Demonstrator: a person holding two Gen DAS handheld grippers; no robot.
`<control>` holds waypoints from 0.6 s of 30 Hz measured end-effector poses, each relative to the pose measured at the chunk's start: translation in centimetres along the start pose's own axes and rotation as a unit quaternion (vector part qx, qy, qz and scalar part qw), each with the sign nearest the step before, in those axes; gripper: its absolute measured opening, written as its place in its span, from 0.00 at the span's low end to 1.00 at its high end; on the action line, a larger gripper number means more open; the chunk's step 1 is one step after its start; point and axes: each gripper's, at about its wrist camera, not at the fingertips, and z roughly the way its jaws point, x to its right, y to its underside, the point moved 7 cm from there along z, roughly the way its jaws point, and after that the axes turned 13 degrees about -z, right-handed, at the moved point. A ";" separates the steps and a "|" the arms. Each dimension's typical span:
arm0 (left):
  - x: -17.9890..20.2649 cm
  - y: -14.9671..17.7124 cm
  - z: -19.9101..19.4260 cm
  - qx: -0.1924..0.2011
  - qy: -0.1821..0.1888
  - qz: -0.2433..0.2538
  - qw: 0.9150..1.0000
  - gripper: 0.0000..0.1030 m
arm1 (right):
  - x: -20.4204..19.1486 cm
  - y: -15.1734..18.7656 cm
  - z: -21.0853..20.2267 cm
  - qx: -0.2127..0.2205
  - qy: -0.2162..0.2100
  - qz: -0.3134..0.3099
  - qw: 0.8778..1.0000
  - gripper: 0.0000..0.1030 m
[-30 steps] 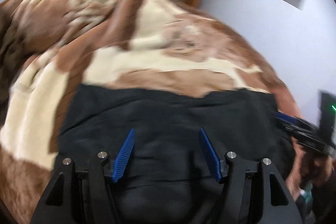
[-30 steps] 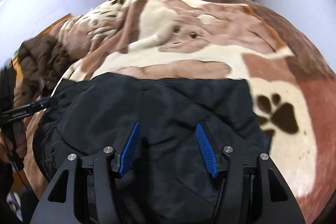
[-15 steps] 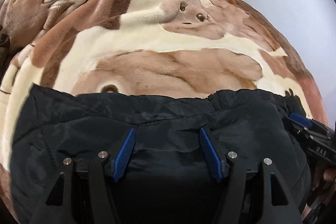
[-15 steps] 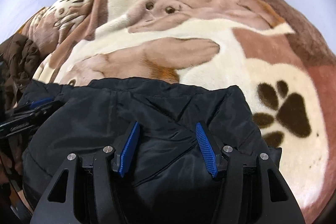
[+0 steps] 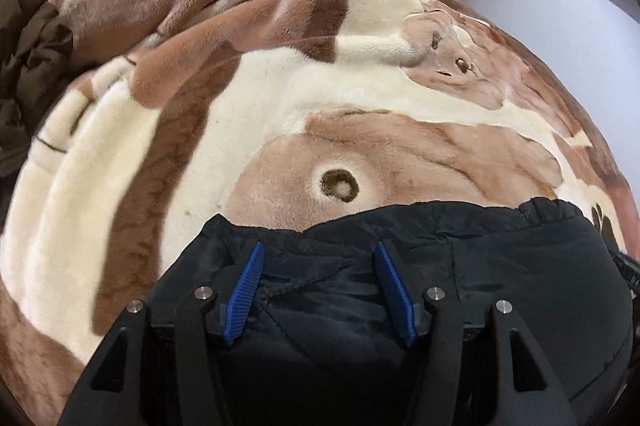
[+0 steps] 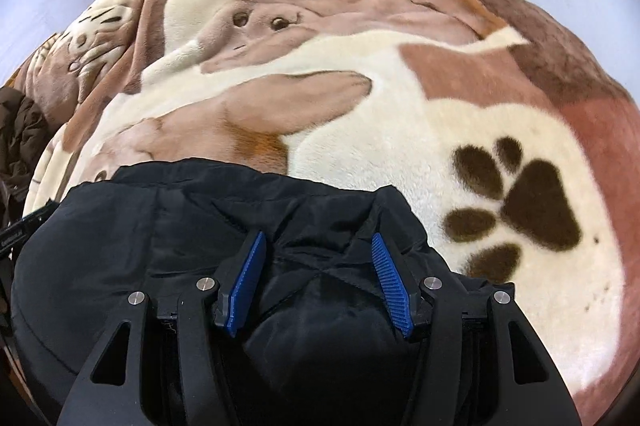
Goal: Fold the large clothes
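The black jacket [image 5: 460, 286] lies bunched on the bed, on a plush blanket [image 5: 360, 98] printed with dogs and paw marks, and both grippers sit over its far hem. The left gripper [image 5: 318, 290] has a corner of that hem between its blue pads, the fabric crumpled up into the gap; its jaws have just been closing a little, though they stand wide and I cannot tell whether the pads actually press the cloth or only straddle it. The right gripper [image 6: 318, 280] is in the same case at the other corner: a puckered fold of the jacket [image 6: 180, 226] fills the space between its pads, jaws wide, grip not certain. Ahead of each gripper the blanket [image 6: 400, 114] runs away bare toward the far wall, and off to the left of both lies a heap of dark brown clothing [image 5: 28, 46], well apart from the jacket. By the look of it the step in hand is laying the garment down flat on the bed, hem away from the person, ready for the first fold. The next move likely calls for spreading the two corners apart to pull the hem straight, then freeing the cloth and smoothing out the bunched middle before any fold is made.
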 end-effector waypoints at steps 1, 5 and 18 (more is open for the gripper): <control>-0.1 0.1 0.3 0.001 0.000 -0.002 1.000 0.60 | 0.1 0.1 0.3 0.000 0.001 0.001 1.000 0.54; 0.0 0.3 1.1 0.003 0.000 -0.003 1.000 0.60 | 0.1 0.2 1.3 -0.001 0.006 0.003 1.000 0.54; 0.3 -0.4 -7.7 0.038 0.036 -0.010 0.999 0.49 | -0.2 -0.6 -5.0 0.022 -0.016 0.020 0.999 0.54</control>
